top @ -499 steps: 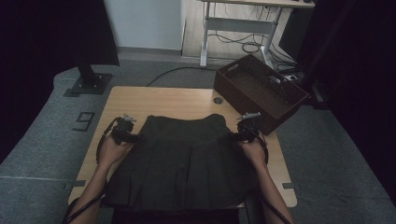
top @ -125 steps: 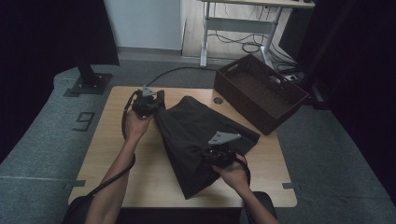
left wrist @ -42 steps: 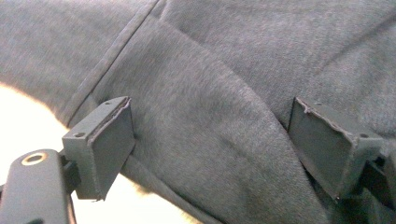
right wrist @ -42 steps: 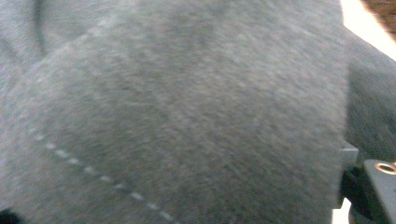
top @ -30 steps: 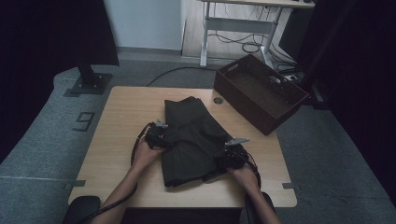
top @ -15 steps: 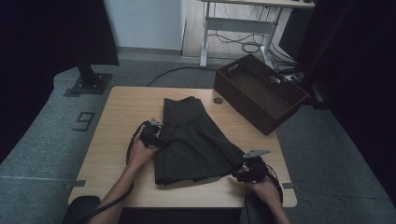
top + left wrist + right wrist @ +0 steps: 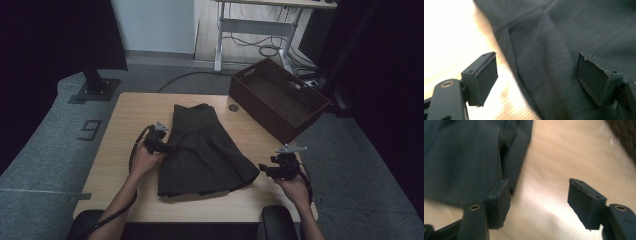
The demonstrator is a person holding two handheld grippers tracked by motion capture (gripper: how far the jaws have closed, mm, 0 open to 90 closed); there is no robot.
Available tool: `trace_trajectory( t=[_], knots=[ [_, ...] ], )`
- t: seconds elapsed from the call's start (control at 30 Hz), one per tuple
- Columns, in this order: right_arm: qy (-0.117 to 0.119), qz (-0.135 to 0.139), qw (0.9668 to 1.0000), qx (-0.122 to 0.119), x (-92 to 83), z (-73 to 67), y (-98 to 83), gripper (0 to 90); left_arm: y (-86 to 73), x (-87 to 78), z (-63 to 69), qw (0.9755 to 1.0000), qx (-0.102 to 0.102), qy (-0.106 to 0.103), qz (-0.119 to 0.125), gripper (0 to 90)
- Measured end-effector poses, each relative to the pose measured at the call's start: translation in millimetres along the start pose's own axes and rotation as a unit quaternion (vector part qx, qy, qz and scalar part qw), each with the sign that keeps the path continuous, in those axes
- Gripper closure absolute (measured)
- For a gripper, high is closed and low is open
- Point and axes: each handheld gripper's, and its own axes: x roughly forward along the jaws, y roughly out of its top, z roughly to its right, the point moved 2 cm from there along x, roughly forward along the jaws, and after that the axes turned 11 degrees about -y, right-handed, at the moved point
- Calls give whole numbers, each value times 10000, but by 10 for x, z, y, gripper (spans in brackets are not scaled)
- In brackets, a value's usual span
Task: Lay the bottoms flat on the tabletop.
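Both tools are spread and hold nothing. At lower right the right tool (image 7: 266, 171), its jaws just narrowed, has been drawn off the skirt (image 7: 205, 150); the left tool (image 7: 167, 146) rests at its left edge. The skirt lies folded mid-desk (image 7: 125, 120), seemingly ready for the crate (image 7: 280, 100) at upper right.

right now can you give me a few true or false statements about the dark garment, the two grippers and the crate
1. The dark garment lies folded on the wooden table. True.
2. The right gripper is clamped on the garment's hem. False: its jaws stand open over bare wood beside the garment's corner, with nothing between them.
3. The left gripper is at the garment's left edge with its jaws apart. True.
4. The garment sits inside the brown crate. False: the crate stands apart at the table's far right corner, and the garment lies on the tabletop.
5. The hole in the tabletop is covered by the garment. False: it shows uncovered between garment and crate.
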Motion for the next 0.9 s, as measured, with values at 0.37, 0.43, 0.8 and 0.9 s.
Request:
trace_trajectory(
  t=[0.37,0.43,0.8,0.9],
  knots=[
    [236,-174,9991,-317,787,-315,624,340,-33,198,-64,9996,-177,-167,-172,218],
    [201,-349,9988,-277,977,-307,603,320,-91,258,-79,9993,-217,-181,-244,228],
    [149,-507,9965,-640,1167,-415,361,410,-201,259,-60,9989,-292,-350,-87,307],
    [230,-464,9961,-712,1080,-502,287,452,-265,207,-20,9989,-251,-393,-81,319]
  ],
)
